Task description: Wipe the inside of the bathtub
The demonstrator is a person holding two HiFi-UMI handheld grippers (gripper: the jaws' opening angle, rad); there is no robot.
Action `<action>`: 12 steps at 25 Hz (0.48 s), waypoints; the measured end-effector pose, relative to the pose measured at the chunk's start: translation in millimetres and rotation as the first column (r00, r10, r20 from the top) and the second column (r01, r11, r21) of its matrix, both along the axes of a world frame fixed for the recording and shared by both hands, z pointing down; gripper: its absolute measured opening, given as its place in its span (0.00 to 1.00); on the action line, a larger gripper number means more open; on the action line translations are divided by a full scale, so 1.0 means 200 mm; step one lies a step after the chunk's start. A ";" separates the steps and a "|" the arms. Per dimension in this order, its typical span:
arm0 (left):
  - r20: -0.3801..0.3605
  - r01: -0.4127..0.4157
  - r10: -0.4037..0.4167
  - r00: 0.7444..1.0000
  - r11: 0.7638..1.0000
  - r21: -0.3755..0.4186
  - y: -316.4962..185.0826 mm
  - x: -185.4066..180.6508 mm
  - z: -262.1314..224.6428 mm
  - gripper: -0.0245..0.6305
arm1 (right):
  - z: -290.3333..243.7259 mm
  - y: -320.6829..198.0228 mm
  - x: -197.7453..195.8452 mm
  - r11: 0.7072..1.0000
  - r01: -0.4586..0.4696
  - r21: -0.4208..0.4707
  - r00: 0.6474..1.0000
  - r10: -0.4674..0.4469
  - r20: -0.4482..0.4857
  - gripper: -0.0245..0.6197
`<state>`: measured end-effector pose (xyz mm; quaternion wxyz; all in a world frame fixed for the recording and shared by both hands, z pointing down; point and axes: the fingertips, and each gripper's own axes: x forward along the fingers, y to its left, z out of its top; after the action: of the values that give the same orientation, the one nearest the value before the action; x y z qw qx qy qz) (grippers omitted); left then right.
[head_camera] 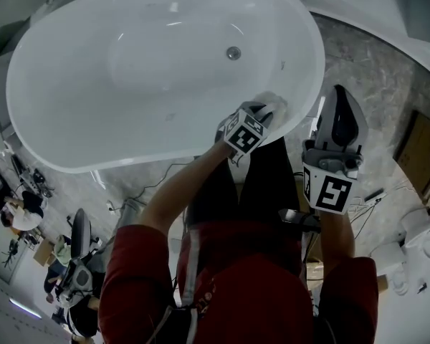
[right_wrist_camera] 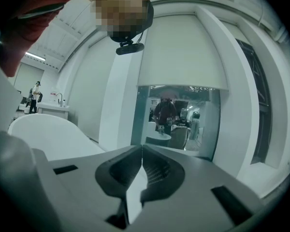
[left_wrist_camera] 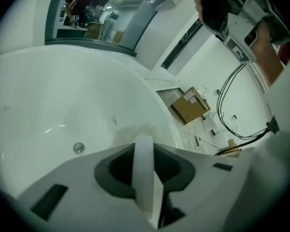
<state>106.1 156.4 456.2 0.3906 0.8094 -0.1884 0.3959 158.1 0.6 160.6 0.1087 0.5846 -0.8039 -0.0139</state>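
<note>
The white oval bathtub (head_camera: 72,127) fills the upper head view, its drain (head_camera: 233,52) near the middle. My left gripper (head_camera: 266,110) reaches over the tub's near right rim, shut on a white cloth (head_camera: 277,104) that lies against the inner wall. In the left gripper view the jaws (left_wrist_camera: 144,146) pinch a strip of the cloth (left_wrist_camera: 144,170). The rest of it bunches on the tub wall just ahead, and the drain (left_wrist_camera: 78,148) is lower left. My right gripper (head_camera: 342,95) is outside the tub over the floor, pointing away. Its jaws (right_wrist_camera: 142,151) are shut on nothing.
Grey marbled floor (head_camera: 373,70) surrounds the tub, and another white rim (head_camera: 416,45) curves at upper right. Cables (left_wrist_camera: 232,124) and a cardboard box (left_wrist_camera: 189,106) lie on the floor beside the tub. White toilets (head_camera: 416,242) stand at right. People sit at lower left (head_camera: 29,206).
</note>
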 end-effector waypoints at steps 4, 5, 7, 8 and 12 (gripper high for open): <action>0.010 -0.019 0.019 1.000 1.000 0.004 0.00 0.05 0.10 0.18 | 0.08 0.00 0.03 1.000 -0.005 -0.022 1.000 0.005 -0.001 0.06; 0.012 -0.015 0.015 1.000 1.000 0.002 -0.01 0.06 0.13 0.18 | 0.11 0.01 0.04 1.000 -0.004 -0.028 1.000 0.004 -0.001 0.06; 0.016 0.005 -0.005 1.000 1.000 -0.011 -0.02 0.06 0.19 0.18 | 0.16 0.01 0.06 0.999 -0.003 -0.044 1.000 0.003 0.004 0.06; 0.018 0.016 -0.015 1.000 1.000 -0.018 -0.03 0.06 0.22 0.18 | 0.19 0.01 0.07 0.999 -0.002 -0.054 1.000 0.003 0.009 0.06; 0.034 0.042 -0.041 0.999 0.999 -0.032 -0.06 0.03 0.35 0.18 | 0.31 0.00 0.06 0.996 0.019 -0.091 0.999 -0.015 0.044 0.06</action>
<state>113.0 145.0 527.1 0.4087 0.7921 -0.2053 0.4042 171.0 0.0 223.5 0.1179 0.5724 -0.8107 0.0346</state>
